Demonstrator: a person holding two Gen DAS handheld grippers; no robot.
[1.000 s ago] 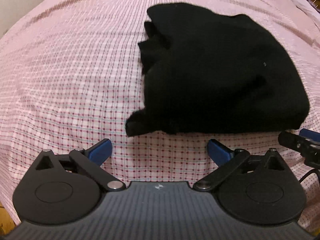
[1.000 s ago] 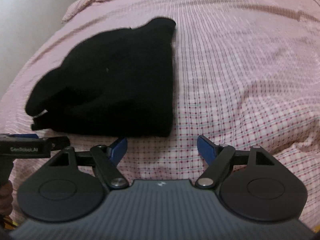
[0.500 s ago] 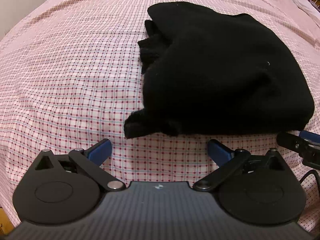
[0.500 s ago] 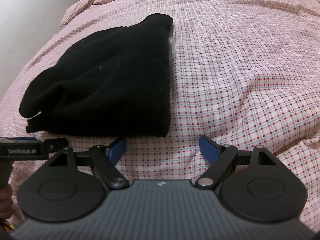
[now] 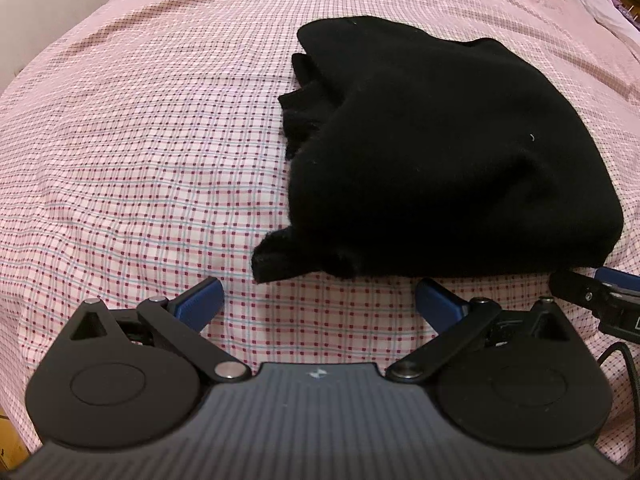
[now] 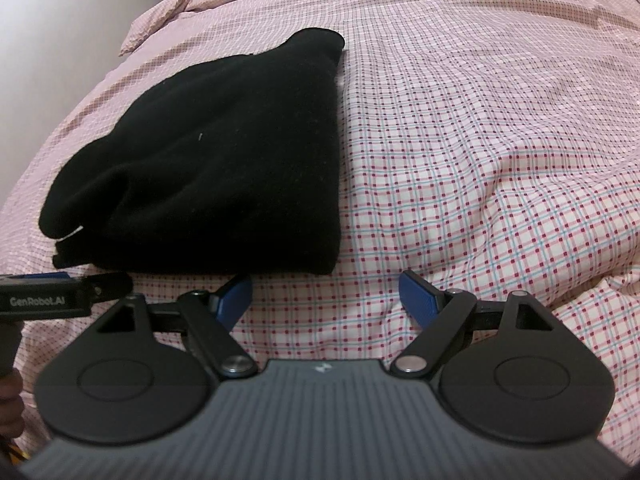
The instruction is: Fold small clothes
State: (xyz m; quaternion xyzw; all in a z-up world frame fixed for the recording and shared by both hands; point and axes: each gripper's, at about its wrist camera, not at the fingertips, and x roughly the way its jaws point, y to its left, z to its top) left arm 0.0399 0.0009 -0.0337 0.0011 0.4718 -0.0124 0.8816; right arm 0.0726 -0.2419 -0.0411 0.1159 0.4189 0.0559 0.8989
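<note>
A black fleece garment (image 5: pixel 440 160) lies folded in a thick bundle on the pink checked bedsheet (image 5: pixel 140 140). A loose corner of it sticks out at its near left edge. My left gripper (image 5: pixel 320 300) is open and empty, just short of that near edge. In the right wrist view the garment (image 6: pixel 224 160) lies to the upper left. My right gripper (image 6: pixel 326 294) is open and empty, near the garment's near right corner. The right gripper's tip shows at the left wrist view's right edge (image 5: pixel 600 296).
The bedsheet (image 6: pixel 500 140) stretches wide to the right of the garment and to its left in the left wrist view. A wall (image 6: pixel 60 8) rises beyond the bed's left side. A white cloth (image 5: pixel 608 8) lies at the far right edge.
Both grippers have drawn back slightly from the garment and stay open. The garment has settled and lies still.
</note>
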